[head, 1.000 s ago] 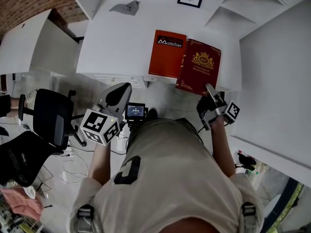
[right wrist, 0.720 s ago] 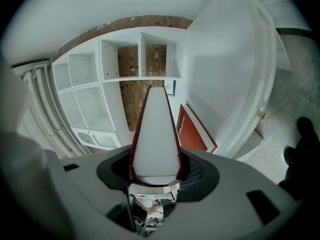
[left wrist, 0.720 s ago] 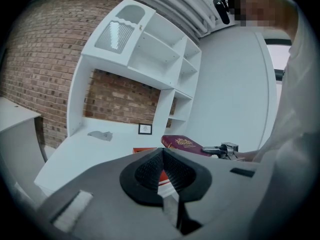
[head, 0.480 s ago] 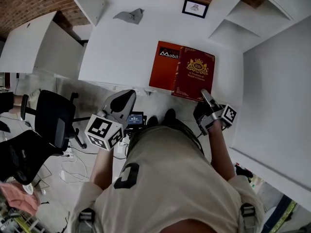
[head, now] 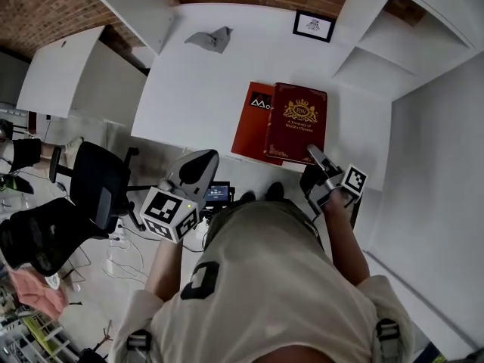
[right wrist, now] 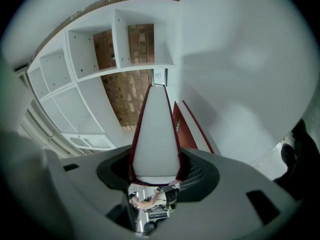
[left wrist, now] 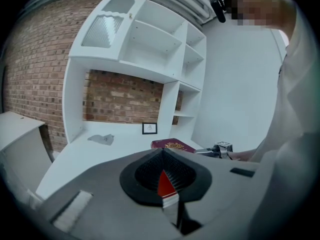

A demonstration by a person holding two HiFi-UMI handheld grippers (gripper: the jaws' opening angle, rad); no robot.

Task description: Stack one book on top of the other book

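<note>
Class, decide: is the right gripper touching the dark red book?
Touching. The right gripper view shows the right gripper with its jaws closed on the dark red book, pressing both covers.

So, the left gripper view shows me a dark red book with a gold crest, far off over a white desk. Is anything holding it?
Observer: Yes. In the right gripper view, the right gripper has its jaws clamped on the dark red book at its page edge.
Visitor: Is there another book?
Observer: A flat orange book lies partly beneath it on the white desk.
Visitor: Fully covered?
Observer: No, the orange book's left strip shows uncovered.
</note>
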